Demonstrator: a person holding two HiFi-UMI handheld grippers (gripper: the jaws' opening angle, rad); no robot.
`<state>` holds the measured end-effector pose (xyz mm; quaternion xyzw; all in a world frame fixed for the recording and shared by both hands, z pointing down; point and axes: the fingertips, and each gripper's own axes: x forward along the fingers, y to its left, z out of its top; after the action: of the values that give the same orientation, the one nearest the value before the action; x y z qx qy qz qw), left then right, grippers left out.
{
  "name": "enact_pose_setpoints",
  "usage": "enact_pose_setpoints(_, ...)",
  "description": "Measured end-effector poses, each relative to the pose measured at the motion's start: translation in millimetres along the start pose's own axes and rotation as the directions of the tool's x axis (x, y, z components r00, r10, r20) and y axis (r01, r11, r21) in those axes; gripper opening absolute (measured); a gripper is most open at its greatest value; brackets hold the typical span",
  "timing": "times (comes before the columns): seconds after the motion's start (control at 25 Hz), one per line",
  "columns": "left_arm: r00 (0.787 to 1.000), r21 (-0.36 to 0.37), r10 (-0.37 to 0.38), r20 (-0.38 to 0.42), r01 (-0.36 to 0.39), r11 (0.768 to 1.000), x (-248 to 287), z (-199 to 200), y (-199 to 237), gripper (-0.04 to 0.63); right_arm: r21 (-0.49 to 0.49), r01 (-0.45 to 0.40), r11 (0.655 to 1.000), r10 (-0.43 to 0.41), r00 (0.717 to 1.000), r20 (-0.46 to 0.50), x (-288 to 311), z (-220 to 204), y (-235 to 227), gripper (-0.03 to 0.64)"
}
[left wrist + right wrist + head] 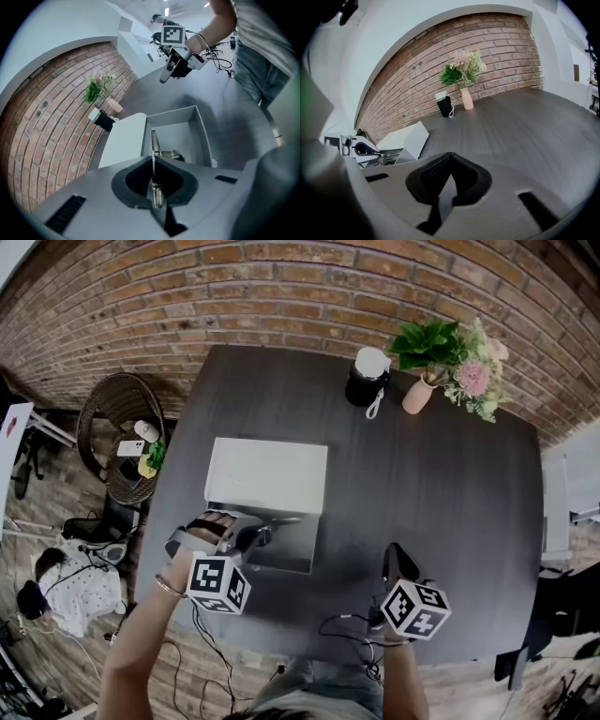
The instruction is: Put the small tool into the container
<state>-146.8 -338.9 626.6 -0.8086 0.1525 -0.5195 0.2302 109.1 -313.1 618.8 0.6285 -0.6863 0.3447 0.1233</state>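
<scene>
Left gripper clamped on the small tool. The tool's metal shaft projects beyond the jaws, over the open container. Right gripper closed, empty, well apart above the counter.

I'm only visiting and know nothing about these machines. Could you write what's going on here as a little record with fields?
Setting: dark table beside a brick wall
Left gripper: fingers shut on the small tool, a thin metal piece
Tool position: above the open white container; contact unclear
Right gripper: fingers together, nothing between them, over bare table
Also on table: vase of flowers, black pot with a white top
Task status: tool not yet released
</scene>
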Motion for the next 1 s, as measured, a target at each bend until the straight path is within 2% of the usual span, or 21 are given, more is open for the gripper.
enact_pose_setpoints(0.2,1.0,-0.04,-0.015,-0.014,0.014,0.999,4,-2,0,0.006,0.007,-0.001,1.0,0.001,1.0,0.004,-3,2,-3,0.002)
enact_pose_setpoints(0.68,0.998,-0.054,-0.019,-0.058,0.016,0.998,13,-4,1,0.006,0.008,-0.002,1.0,0.002,1.0,0.006,-4,3,-7,0.002)
enact_pose_setpoints(1.0,0.997,-0.13,-0.049,-0.06,0.041,0.991,15,-3,1,0.008,0.006,-0.004,1.0,0.004,1.0,0.009,-3,4,-9,0.002)
